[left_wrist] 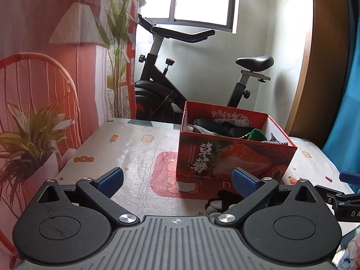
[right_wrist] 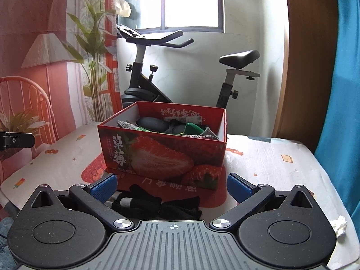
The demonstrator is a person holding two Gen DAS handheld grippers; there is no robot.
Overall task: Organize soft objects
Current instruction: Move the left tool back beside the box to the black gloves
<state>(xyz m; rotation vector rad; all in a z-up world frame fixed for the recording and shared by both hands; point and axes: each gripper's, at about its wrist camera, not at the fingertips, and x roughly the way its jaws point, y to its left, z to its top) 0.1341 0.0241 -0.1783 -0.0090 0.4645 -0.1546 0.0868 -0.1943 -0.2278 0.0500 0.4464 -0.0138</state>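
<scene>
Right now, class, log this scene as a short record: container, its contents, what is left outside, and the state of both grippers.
container: red strawberry box, open top, on the table
contents: dark soft items, a green item, grey knit cloth
left outside: black fabric item on the table before the box
left gripper: open, holding nothing
right gripper: open, above the black fabric item

Red strawberry-print box (right_wrist: 162, 150): open top, upright, standing on red patch of patterned worktop cover.

Inside box: soft items heaped loosely — black rounded piece (right_wrist: 153, 122), green fabric piece (right_wrist: 192, 127) toward right, grey knit pieces (right_wrist: 126, 124) at left and right ends.

Near side of box, on cover: black strap-like soft item (right_wrist: 155, 204), crumpled, lying flat, just beside box front.
</scene>
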